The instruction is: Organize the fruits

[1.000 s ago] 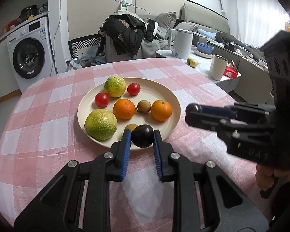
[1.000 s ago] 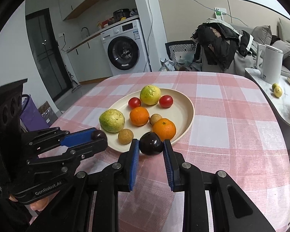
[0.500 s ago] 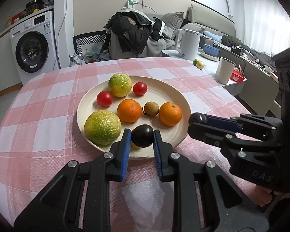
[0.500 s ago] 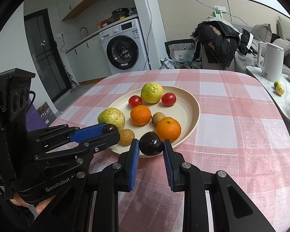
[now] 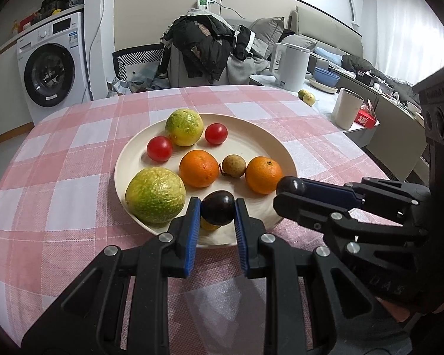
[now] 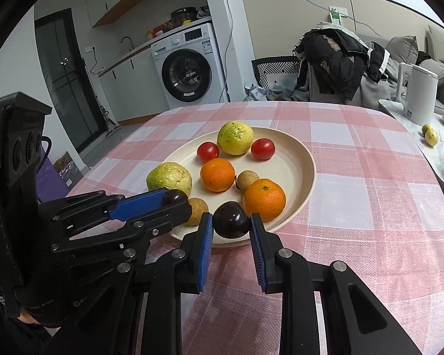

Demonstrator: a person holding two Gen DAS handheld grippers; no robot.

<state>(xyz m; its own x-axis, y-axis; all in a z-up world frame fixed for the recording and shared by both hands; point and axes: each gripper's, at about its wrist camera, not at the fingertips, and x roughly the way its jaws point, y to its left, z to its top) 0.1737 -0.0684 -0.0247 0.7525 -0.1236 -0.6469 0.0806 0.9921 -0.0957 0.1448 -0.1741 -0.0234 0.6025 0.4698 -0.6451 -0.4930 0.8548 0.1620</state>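
Note:
A cream plate (image 5: 251, 145) (image 6: 299, 159) on the pink checked cloth holds two green-yellow guavas, two red tomatoes, two oranges (image 5: 199, 168) (image 6: 264, 198) and two small brown fruits. My left gripper (image 5: 216, 208) is shut on a dark purple fruit (image 5: 217, 207) over the plate's near rim, above a small brown fruit. My right gripper (image 6: 231, 222) is shut on another dark purple fruit (image 6: 231, 220) over the near rim, beside an orange. The right gripper also shows in the left wrist view (image 5: 290, 186), the left one in the right wrist view (image 6: 176, 198).
A side counter at the right holds a white kettle (image 5: 291, 65), a cup (image 5: 347, 108), bowls and two small green fruits (image 5: 307, 97). A chair piled with clothes (image 5: 204, 50) stands behind the table. A washing machine (image 5: 48, 62) stands at the back left.
Both grippers have moved forward over the plate's near rim, each still holding its dark fruit. The plate looks larger and closer.

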